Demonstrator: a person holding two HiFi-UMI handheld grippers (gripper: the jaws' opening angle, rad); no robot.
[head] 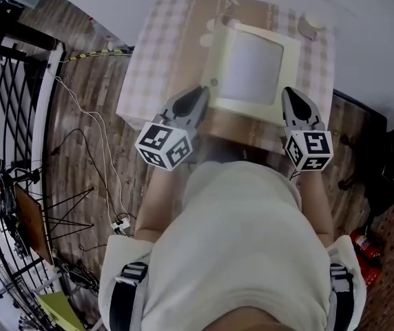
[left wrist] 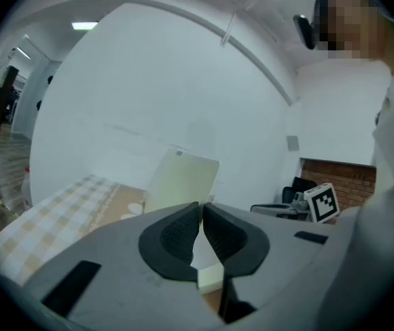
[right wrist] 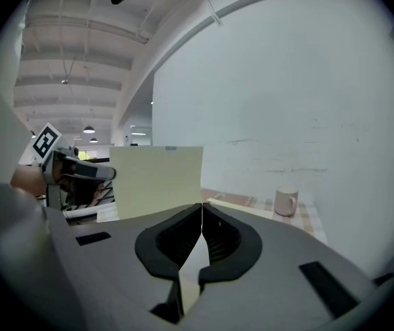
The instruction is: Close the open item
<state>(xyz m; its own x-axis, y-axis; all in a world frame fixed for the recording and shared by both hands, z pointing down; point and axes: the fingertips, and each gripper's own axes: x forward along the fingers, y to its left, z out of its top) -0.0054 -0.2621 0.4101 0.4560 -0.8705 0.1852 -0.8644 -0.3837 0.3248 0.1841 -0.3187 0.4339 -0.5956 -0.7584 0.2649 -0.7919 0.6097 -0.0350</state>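
On the checked tablecloth [head: 149, 67] stands a cream box [head: 252, 67] with its lid raised. In the left gripper view the lid [left wrist: 183, 178] rises as a flat cream panel, and in the right gripper view the lid [right wrist: 157, 181] looks the same. My left gripper [head: 202, 92] is at the box's near left corner, and its jaws meet with nothing between them [left wrist: 202, 216]. At the near right corner sits my right gripper [head: 291, 92], also shut and empty [right wrist: 202, 216]. Whether either touches the box I cannot tell.
A pale mug [head: 312, 25] stands at the table's far right corner, also seen as a mug [right wrist: 286, 202] in the right gripper view. A black metal rack [head: 4, 81] and cables [head: 87, 136] lie to the left on the wood floor. A red extinguisher [head: 366, 254] is at lower right.
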